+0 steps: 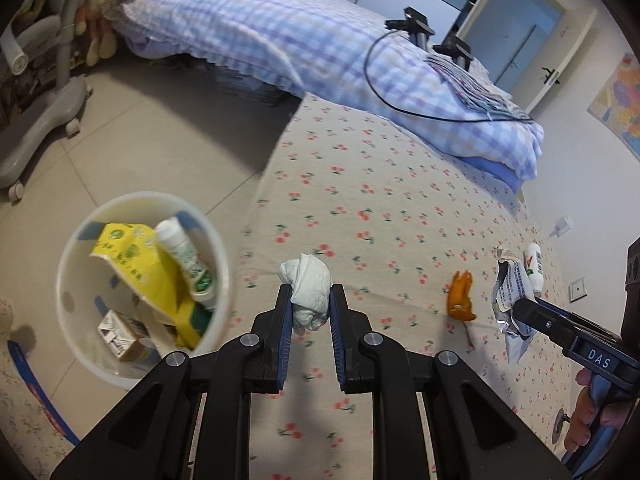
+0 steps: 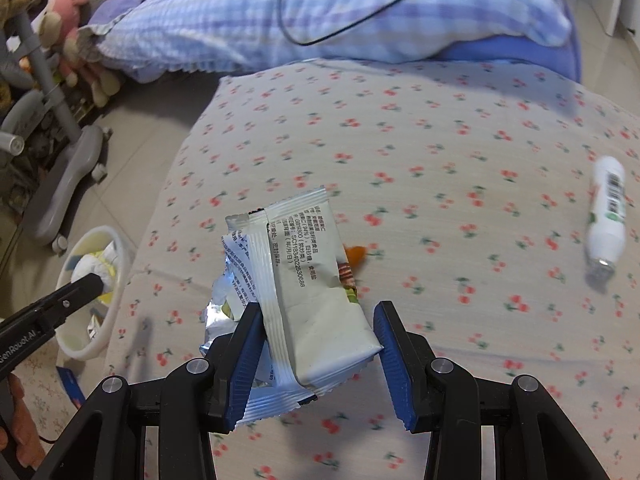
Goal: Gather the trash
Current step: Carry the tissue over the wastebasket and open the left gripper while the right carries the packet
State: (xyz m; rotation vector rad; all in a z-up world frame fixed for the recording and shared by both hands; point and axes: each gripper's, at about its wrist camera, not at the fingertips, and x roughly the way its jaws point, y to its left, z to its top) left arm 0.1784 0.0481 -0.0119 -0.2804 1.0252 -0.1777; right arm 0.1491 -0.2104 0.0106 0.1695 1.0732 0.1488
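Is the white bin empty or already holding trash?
Holding trash. The bin contains a yellow wrapper, a white tube and a small carton.

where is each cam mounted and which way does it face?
Left wrist: on the left gripper, looking down along its fingers at a held tissue wad, the bin and the bed; a hand shows.
Right wrist: on the right gripper, looking down at a held snack wrapper.
Shared: bed, bin, wrapper, tissue, each other's gripper.
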